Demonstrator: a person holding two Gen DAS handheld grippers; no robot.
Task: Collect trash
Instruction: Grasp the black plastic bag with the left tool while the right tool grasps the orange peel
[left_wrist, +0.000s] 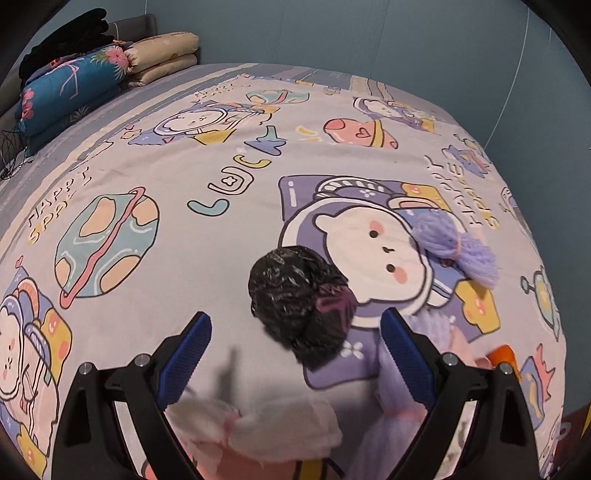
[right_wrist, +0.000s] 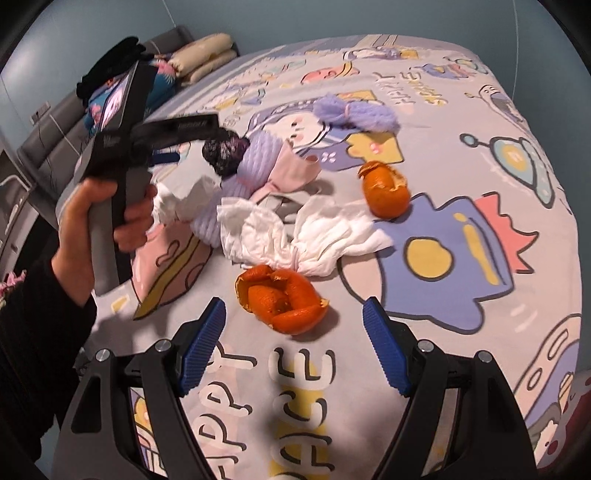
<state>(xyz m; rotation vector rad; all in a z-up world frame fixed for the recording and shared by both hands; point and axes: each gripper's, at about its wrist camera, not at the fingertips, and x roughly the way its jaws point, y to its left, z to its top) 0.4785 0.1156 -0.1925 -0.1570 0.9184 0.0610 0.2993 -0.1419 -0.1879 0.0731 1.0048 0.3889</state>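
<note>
A crumpled black plastic bag lies on the cartoon bedsheet, just ahead of my open, empty left gripper; the bag also shows in the right wrist view. White crumpled tissues lie mid-bed, with one orange peel just ahead of my open, empty right gripper and another peel farther right. Another tissue lies under the left gripper. The left gripper's body and the hand holding it show at the left of the right wrist view.
A purple yarn tuft and a purple-and-pink knitted garment lie among the trash. Folded quilts and pillows are stacked at the bed's head. A blue wall stands behind the bed.
</note>
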